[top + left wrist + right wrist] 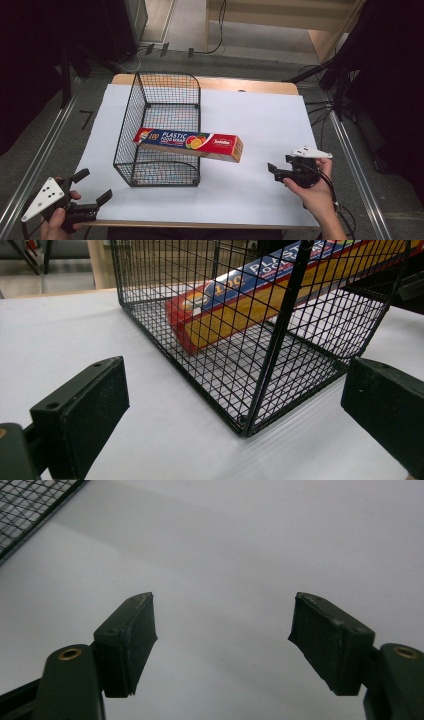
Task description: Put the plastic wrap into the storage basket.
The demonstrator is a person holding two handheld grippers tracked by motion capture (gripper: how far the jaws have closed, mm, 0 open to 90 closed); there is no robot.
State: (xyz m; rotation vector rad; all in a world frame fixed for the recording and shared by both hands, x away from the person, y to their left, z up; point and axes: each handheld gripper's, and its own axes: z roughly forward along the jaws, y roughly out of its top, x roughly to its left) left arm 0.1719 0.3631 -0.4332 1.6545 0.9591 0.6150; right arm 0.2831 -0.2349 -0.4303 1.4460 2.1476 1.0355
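Note:
A black wire basket [131, 125] stands on the white table cover, left of centre. A long blue, red and yellow plastic wrap box [190, 141] lies tilted across the basket's right rim, with its left end inside and its right end jutting out over the table. My left gripper [95, 185] is held at the near left corner, open and holding nothing. In the left gripper view the jaws of my left gripper [234, 375] frame the basket's near corner [280, 340] and the box [240, 310]. My right gripper [272, 171] is open to the right of the box's free end. In its own view my right gripper [223, 602] is over bare cover.
The white cover [260, 115] spreads over a wooden table whose far edge [250, 86] shows at the back. A corner of the basket mesh [30, 505] sits at the upper left of the right gripper view. Cables and dark stands surround the table on the floor.

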